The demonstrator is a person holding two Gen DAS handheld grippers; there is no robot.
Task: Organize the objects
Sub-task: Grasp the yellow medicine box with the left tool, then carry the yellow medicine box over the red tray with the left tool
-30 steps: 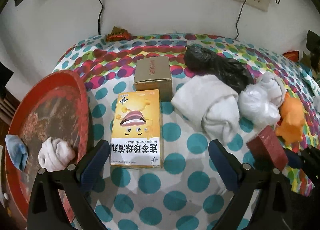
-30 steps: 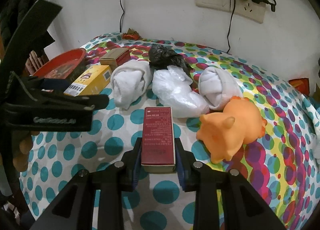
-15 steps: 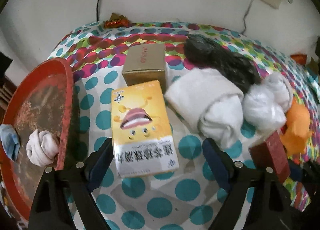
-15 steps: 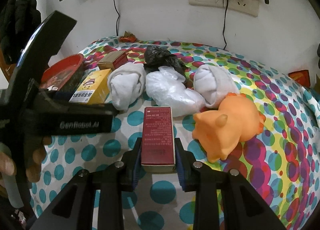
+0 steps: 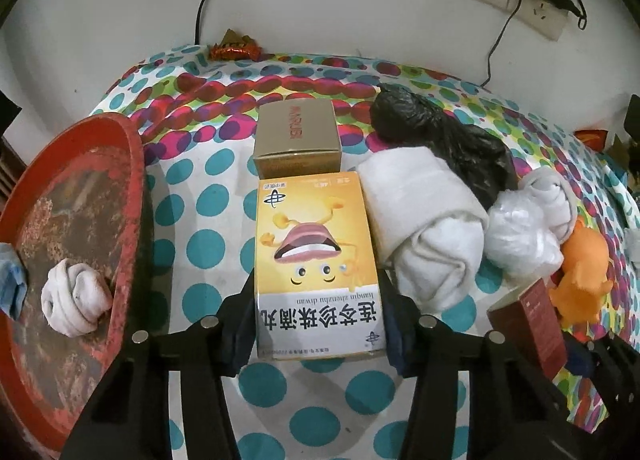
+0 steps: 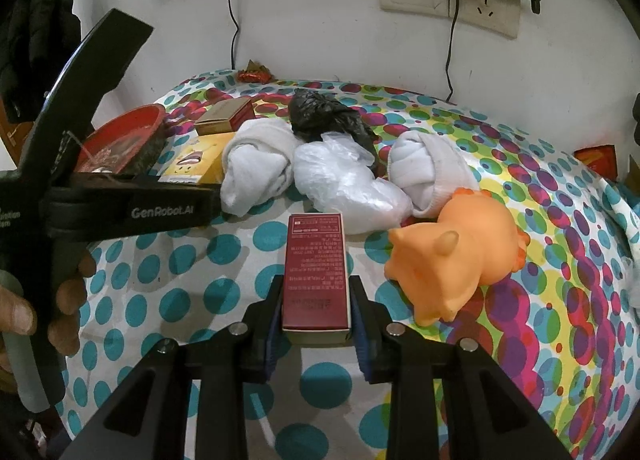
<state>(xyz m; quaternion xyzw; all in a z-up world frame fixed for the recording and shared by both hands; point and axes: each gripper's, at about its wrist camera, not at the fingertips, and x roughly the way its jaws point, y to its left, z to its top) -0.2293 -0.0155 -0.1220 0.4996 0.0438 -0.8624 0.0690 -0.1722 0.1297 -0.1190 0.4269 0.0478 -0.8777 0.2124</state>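
Observation:
My left gripper (image 5: 318, 324) is shut on a yellow medicine box (image 5: 316, 260) that lies on the dotted cloth, its jaws pressed on both long sides. The box also shows in the right wrist view (image 6: 198, 158). My right gripper (image 6: 316, 320) is shut on a dark red box (image 6: 316, 272) and holds it just above the cloth. That red box shows at the right edge of the left wrist view (image 5: 532, 324). A gold box (image 5: 298, 140) stands just behind the yellow one.
A red tray (image 5: 128, 196) at the left holds a rolled white sock (image 5: 74, 300) and a blue cloth (image 5: 12, 284). To the right lie a white rolled towel (image 5: 420, 228), a black bag (image 5: 440, 136), a clear bag (image 6: 344, 188), another white roll (image 6: 428, 168) and an orange toy (image 6: 456, 248).
My left gripper moved forward around the yellow box and closed on it. My right gripper kept hold of the red box with little movement.

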